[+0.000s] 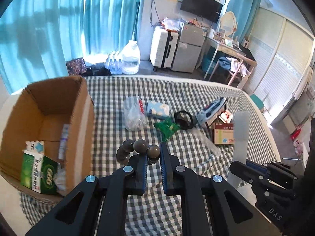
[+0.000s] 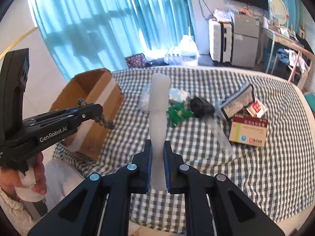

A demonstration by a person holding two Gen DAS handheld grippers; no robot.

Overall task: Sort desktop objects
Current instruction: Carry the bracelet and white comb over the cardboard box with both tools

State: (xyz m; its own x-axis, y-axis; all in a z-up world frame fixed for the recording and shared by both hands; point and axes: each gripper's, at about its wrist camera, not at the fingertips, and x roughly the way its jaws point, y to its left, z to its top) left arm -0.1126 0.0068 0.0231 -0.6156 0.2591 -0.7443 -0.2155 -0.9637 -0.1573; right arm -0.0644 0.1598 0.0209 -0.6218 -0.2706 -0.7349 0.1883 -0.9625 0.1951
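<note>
My left gripper [image 1: 153, 153] is shut on a dark bead bracelet [image 1: 135, 149] and holds it in the air just right of the open cardboard box [image 1: 78, 106]. In the right wrist view the left gripper [image 2: 98, 111] hangs beside the box [image 2: 94, 90] with the bracelet [image 2: 104, 123] dangling. My right gripper [image 2: 157, 147] is shut on a frosted white plastic strip [image 2: 159, 106] that stands upright; it also shows in the left wrist view [image 1: 241, 129]. The box holds a green 999 carton [image 1: 37, 171] and a tube [image 1: 64, 139].
On the checked bedspread [image 1: 118, 90] lie a clear bag [image 1: 133, 116], a tissue pack [image 1: 158, 109], a green sachet [image 1: 167, 127], a black band [image 1: 184, 119], a blue-white carton [image 1: 211, 108] and an orange medicine box [image 1: 223, 135]. Beyond the bed stand water bottles, a suitcase and a fridge.
</note>
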